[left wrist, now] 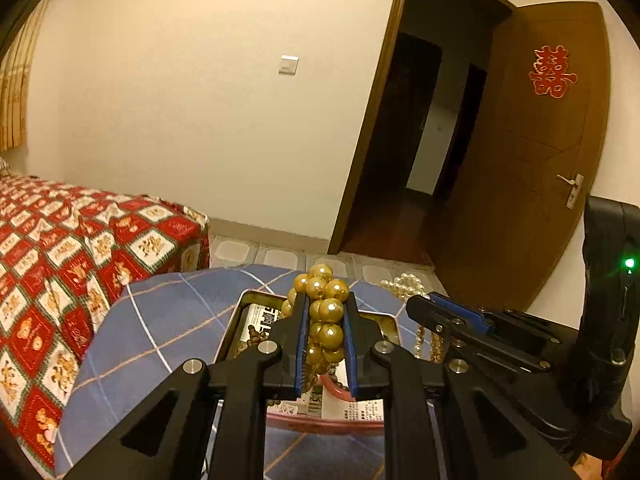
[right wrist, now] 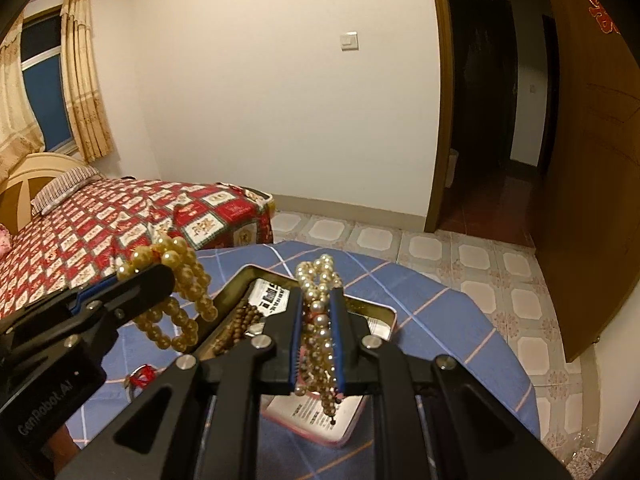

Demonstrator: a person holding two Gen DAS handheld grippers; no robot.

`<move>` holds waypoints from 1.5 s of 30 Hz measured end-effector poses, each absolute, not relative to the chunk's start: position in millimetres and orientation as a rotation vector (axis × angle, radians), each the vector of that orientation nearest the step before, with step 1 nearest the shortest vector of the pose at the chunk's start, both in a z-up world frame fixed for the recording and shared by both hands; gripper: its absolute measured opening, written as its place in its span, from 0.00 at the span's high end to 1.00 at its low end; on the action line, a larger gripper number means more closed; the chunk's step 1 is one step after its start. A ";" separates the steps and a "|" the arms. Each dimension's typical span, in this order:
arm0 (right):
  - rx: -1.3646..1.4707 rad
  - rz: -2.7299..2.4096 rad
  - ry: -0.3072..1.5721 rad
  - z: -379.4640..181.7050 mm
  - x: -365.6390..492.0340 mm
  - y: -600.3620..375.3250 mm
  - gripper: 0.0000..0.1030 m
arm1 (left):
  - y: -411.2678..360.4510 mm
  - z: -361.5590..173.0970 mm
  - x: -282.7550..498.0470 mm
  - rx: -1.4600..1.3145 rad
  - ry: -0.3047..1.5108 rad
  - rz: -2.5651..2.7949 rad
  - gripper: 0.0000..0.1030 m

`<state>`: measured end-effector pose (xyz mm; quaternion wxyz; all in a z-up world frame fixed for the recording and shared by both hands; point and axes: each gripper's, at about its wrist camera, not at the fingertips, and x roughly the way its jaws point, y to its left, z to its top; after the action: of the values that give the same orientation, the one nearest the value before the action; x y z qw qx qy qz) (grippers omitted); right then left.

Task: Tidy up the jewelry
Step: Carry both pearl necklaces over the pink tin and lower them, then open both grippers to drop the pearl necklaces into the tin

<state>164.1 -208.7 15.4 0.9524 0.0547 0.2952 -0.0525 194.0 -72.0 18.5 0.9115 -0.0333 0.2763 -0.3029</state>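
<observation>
Below both grippers lies the round table under its blue checked cloth, and on it, nearly straight beneath us, sits the open metal tin with printed paper in its bottom and a strand of dark wooden beads already coiled at its left side. That is the relation our next move turns on, as we judge it: the tin is under and slightly ahead of both tools, so each bundle has to go downward and a little forward, not sideways. We hold the left gripper clamped on a bunch of large gold pearl beads, which stands up between the blue pads and loops down below them. We hold the right gripper clamped on a strand of smaller cream pearls, its long run lying along the fingers and its tail hanging over the tin's near end. From the right wrist view the left gripper sits to the left of the tin's edge, so the right one looks nearer to the opening. A small red-threaded trinket lies on the cloth, left of the tin.
</observation>
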 end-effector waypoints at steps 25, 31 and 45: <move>0.172 -0.097 0.807 -53.9 214.3 -241.8 0.75 | -107.8 -54.1 251.3 -0.014 0.754 -0.556 0.85; 0.177 -0.102 0.785 -45.4 207.2 -240.6 0.37 | -107.1 -63.8 257.9 0.002 0.850 -0.506 0.72; 0.156 -0.131 0.712 -10.3 172.8 -220.9 0.31 | -75.8 -26.9 217.4 -0.005 0.760 -0.403 0.35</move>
<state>172.8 -220.9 -10.3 0.9322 0.0760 0.3481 -0.0641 217.4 -75.8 -26.9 0.9088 -0.0024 0.3685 -0.1956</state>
